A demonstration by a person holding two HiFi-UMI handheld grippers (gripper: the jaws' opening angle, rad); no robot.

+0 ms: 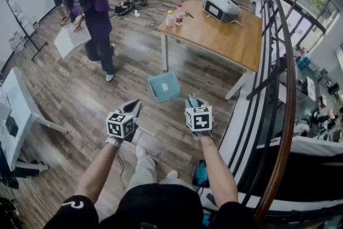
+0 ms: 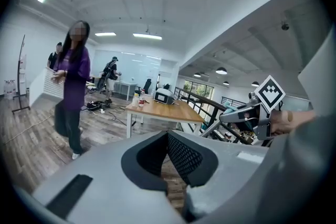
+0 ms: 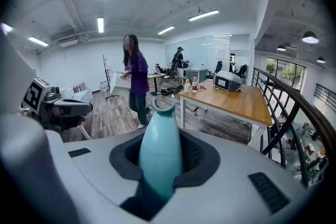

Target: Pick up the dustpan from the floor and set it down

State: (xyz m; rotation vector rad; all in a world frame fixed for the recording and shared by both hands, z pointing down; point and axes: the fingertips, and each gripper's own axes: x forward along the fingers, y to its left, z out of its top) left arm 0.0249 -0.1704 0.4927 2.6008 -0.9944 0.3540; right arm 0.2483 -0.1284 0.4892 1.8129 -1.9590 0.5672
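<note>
The right gripper point(image 1: 193, 103) is closed on the handle point(image 3: 160, 144) of the teal dustpan point(image 1: 163, 87). In the right gripper view the handle stands between the two dark pads, which press on it from both sides. Its rounded end with a small hook reaches out past the jaws. The jaws are therefore only partly apart, as wide as the handle is thick.

The left gripper point(image 1: 132, 110) holds nothing. In the left gripper view its two pads come together at the far tips, and only a narrow strip of floor shows between them lower down.

In the head view the pan part of the dustpan is just beyond the two grippers, a little left of the right one, with its open face turned up toward the camera. It is over the wooden floor point(image 1: 80, 94), close to the near left leg of the wooden table point(image 1: 230, 40). I cannot tell if the pan touches the floor or hangs above it.

On the table are a white machine point(image 1: 222, 8) at the far end and some bottles point(image 1: 178, 17) at the far left corner. A person in a purple top point(image 1: 94, 19) stands far to the left and holds a white perforated board point(image 1: 71, 39). A black railing point(image 1: 278, 78) runs along the right side.
</note>
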